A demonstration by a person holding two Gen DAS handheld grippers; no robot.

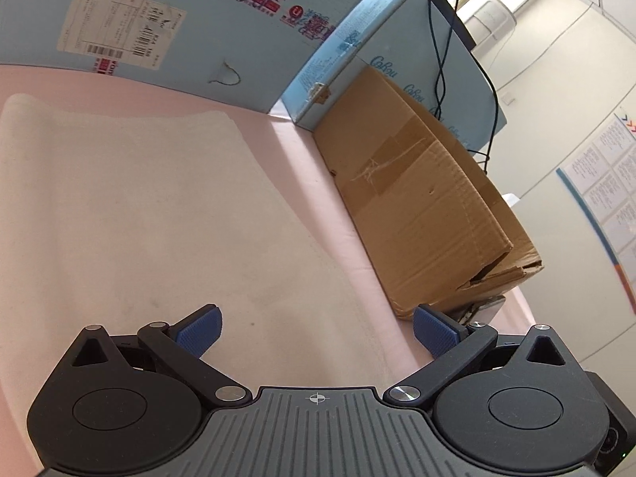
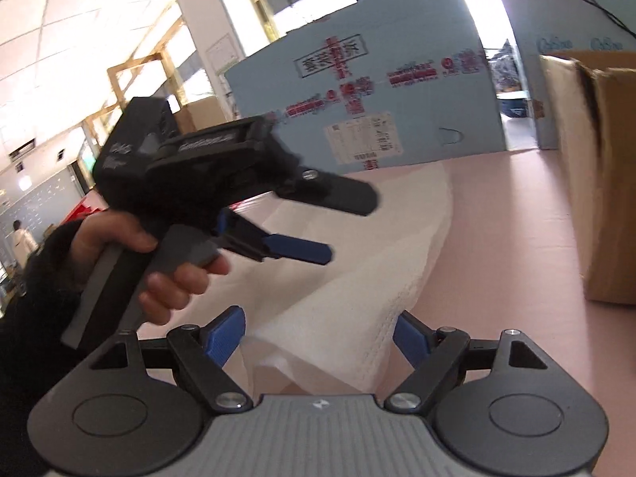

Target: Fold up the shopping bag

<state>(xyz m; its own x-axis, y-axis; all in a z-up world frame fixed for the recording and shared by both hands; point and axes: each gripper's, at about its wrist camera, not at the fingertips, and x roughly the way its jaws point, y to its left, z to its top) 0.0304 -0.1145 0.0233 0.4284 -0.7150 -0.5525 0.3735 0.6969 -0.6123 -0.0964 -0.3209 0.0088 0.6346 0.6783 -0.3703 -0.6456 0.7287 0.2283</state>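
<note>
The white fabric shopping bag [image 1: 151, 214] is spread on the pink tabletop [image 1: 318, 183], one edge lifted into folds. Both claws — left claw [image 1: 316, 332], right claw [image 2: 320, 338] — are held apart, gripping nothing.

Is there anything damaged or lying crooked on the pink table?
Yes. The brown cardboard box has a crushed, torn lower corner. The pale blue carton shows a small tear. The white fabric bag lies flat.
</note>
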